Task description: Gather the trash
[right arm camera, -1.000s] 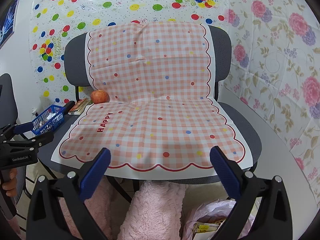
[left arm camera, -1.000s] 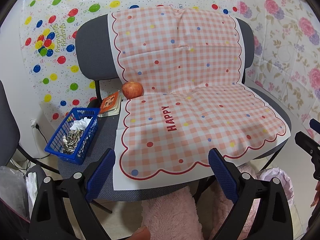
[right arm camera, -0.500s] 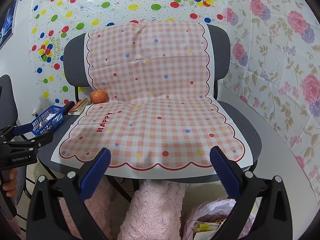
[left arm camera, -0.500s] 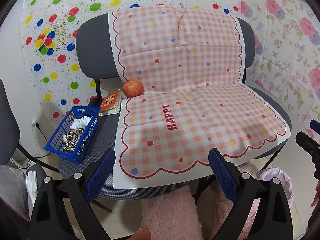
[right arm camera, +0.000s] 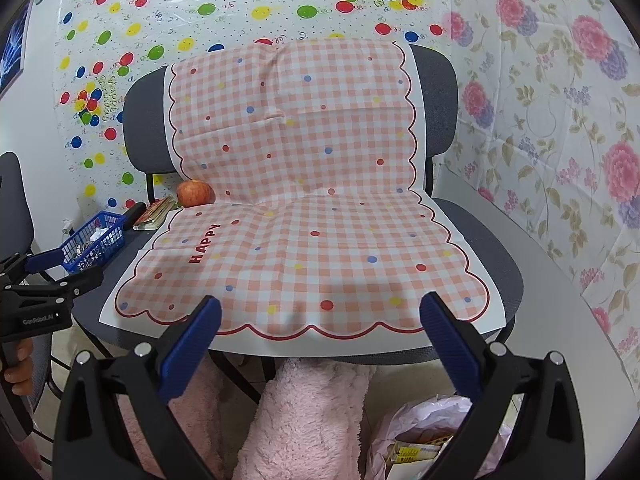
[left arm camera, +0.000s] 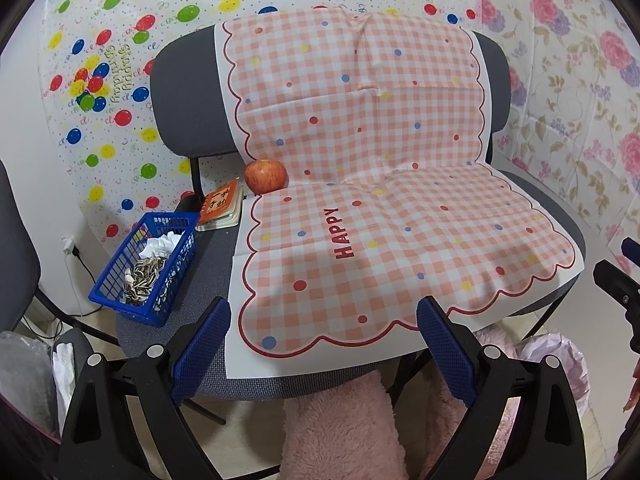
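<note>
A blue plastic basket (left arm camera: 146, 262) (right arm camera: 95, 242) holding seed shells and crumpled white paper stands on the left part of the grey chair seat (left arm camera: 192, 292). A pink-checked "HAPPY" sheet (left arm camera: 380, 216) (right arm camera: 312, 240) covers the seat and backrest. My left gripper (left arm camera: 322, 322) hangs open in front of the seat's front edge, right of the basket, with nothing between its fingers. My right gripper (right arm camera: 320, 318) is open too, in front of the sheet's front edge. A pink bag with wrappers (right arm camera: 432, 436) lies on the floor below the right gripper.
A red apple (left arm camera: 266, 176) (right arm camera: 195, 193) and an orange booklet (left arm camera: 221, 202) sit at the back left of the seat. Pink fluffy legs (right arm camera: 308, 420) are under the chair's front. Another grey chair (left arm camera: 16, 240) stands at the left. Patterned sheets cover the walls.
Both views have shifted very slightly; the chair, basket and apple keep their places and both grippers stay open.
</note>
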Tool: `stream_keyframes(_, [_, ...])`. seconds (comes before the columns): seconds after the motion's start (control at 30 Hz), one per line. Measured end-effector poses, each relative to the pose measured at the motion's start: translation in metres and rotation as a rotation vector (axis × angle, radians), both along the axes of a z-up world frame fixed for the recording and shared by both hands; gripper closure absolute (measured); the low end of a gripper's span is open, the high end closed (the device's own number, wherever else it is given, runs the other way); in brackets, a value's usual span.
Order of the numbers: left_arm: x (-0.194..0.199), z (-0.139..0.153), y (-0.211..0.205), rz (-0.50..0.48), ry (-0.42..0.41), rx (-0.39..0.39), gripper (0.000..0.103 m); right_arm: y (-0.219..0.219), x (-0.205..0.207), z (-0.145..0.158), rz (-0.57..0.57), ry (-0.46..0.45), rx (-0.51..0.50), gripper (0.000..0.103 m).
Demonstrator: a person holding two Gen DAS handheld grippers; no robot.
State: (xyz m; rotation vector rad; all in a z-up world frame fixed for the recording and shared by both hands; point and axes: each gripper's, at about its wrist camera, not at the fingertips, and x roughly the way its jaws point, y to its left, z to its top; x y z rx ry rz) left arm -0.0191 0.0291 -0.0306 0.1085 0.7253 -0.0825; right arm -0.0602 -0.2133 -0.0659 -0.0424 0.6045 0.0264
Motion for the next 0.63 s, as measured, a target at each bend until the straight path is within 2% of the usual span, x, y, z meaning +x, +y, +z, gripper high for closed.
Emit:
stream_keyframes(0.37, [0.017, -0.007, -0.008, -0.039, -0.005, 0.007, 0.01, -0.012, 0.019, -0.008, -0.012, 0.034, 0.028, 0.006])
stream_keyframes(0.63, [0.077, -0.047, -0.001, -0.004, 0.12, -0.031, 0.01, -0.041, 0.073, -0.043, -0.05, 0.128, 0.048, 0.006])
